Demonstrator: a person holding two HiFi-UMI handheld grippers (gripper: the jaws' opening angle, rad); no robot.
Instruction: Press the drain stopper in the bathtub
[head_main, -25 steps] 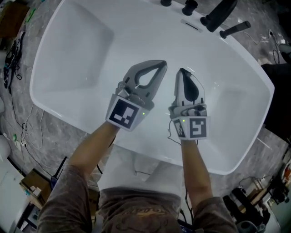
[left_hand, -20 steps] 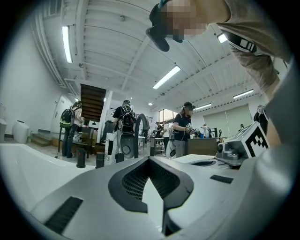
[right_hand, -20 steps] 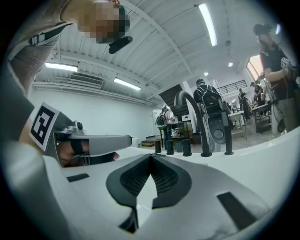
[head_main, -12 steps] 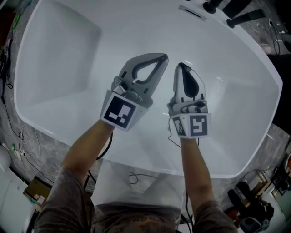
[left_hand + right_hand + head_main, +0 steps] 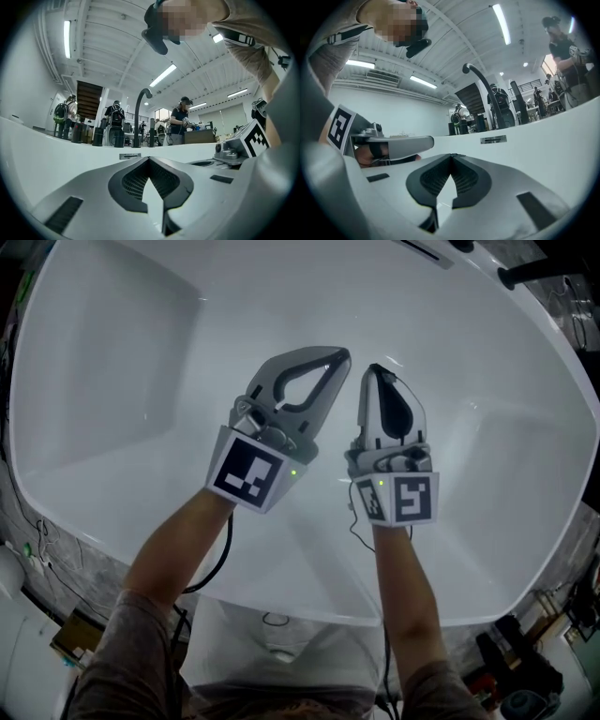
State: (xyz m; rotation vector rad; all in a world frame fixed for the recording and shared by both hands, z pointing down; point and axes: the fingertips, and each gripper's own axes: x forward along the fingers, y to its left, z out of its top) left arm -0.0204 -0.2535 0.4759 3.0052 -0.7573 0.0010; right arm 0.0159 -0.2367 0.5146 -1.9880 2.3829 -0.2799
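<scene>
The white bathtub (image 5: 112,352) fills the head view. Both grippers hang side by side over its middle, pointing at the far wall. My left gripper (image 5: 337,357) is shut, its tips touching with nothing between them; in the left gripper view its tips (image 5: 149,158) meet in front of the tub wall. My right gripper (image 5: 375,369) is also shut and empty, a little to the right of the left one, and its tips (image 5: 451,154) are together. No drain stopper shows in any view; the tub floor under the grippers is hidden.
An overflow plate (image 5: 130,156) sits on the far tub wall, below a black curved faucet (image 5: 140,112). A black tap handle (image 5: 534,273) pokes in at the top right. Several people stand behind the tub (image 5: 180,122). Cables and boxes (image 5: 70,638) lie on the floor at the lower left.
The head view has shifted forward over the tub: the taps have slid out at the top edge and the tub fills more of the frame. Both grippers stay shut, side by side.
</scene>
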